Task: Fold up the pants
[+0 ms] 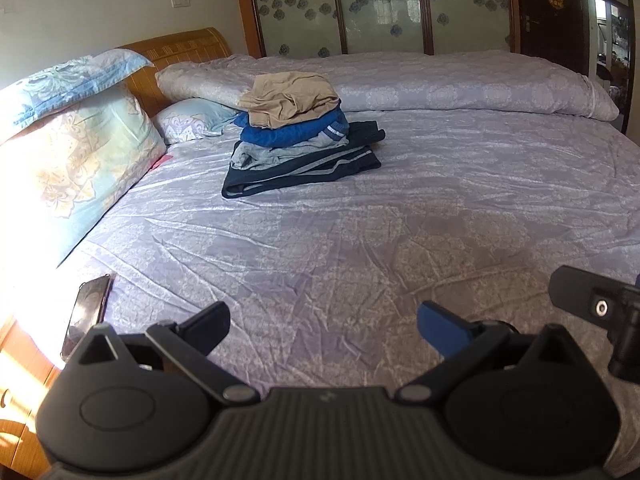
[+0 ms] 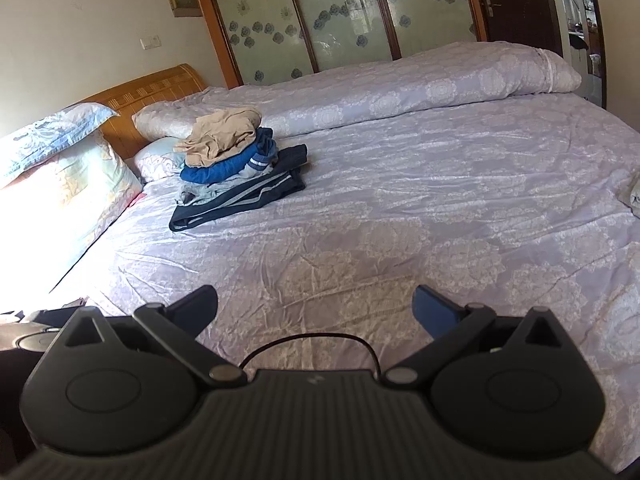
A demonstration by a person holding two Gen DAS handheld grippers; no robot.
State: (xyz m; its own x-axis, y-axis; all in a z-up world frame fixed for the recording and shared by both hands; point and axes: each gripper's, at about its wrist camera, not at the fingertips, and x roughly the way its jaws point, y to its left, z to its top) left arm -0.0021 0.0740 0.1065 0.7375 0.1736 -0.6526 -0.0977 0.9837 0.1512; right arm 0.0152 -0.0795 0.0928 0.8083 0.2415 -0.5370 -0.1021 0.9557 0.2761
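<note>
A stack of folded pants point(image 1: 296, 136) lies on the far left part of the lilac bed point(image 1: 360, 248): tan on top, blue and grey in the middle, dark navy with stripes at the bottom. The stack also shows in the right wrist view point(image 2: 236, 164). My left gripper point(image 1: 322, 322) is open and empty, low over the bed's near side, well short of the stack. My right gripper point(image 2: 314, 304) is open and empty over the near side too; part of it shows in the left wrist view point(image 1: 600, 312).
Pillows point(image 1: 80, 152) lean on the wooden headboard point(image 1: 180, 46) at left. A rolled duvet point(image 1: 440, 80) lies along the far side. A phone point(image 1: 86, 312) rests at the near left edge. A pale cloth point(image 2: 632, 192) shows at the right edge.
</note>
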